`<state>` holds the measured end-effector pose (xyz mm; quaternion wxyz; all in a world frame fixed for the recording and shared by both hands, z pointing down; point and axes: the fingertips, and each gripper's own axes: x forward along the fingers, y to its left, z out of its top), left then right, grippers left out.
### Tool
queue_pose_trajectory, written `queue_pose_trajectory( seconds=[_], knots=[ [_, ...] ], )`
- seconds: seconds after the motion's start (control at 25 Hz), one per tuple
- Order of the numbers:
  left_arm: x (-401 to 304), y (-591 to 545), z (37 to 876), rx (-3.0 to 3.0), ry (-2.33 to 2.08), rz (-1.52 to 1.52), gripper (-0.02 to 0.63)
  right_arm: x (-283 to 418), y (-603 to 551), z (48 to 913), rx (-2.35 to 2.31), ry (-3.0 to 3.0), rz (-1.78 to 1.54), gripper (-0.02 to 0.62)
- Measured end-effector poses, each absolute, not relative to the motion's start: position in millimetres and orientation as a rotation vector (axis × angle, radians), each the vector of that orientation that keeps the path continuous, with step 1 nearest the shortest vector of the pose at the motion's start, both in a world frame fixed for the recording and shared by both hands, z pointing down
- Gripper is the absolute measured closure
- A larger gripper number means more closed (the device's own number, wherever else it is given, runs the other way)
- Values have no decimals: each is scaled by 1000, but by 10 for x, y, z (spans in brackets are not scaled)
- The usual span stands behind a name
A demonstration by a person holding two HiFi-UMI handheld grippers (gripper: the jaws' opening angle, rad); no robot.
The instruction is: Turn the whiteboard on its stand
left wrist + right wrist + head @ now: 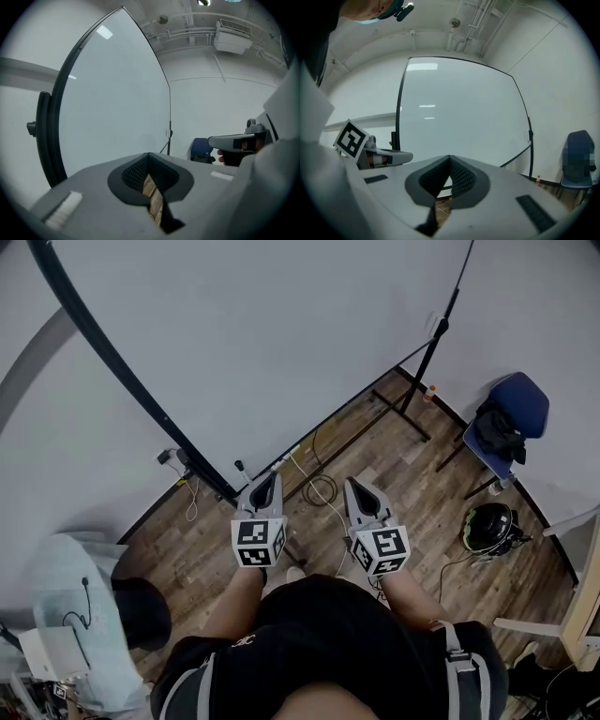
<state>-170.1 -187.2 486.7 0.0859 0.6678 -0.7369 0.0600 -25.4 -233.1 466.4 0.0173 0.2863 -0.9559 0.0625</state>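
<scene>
The whiteboard (281,334) stands upright on its stand (126,371) ahead, above the wooden floor (403,484). Left tongs (266,486) and right tongs (361,491) are closed, empty, held short of it, apparently pre-approach.

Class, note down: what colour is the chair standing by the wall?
Blue. The chair shows best in the head view.
</scene>
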Motion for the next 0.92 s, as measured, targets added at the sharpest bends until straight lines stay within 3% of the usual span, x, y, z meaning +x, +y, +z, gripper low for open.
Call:
queue_pose_trajectory(
  seconds=[0.92],
  knots=[
    [-1588,-1932,4824,2005,-2210,205,595,-57,-2432,4667,1000,-2948,180,591]
  ],
)
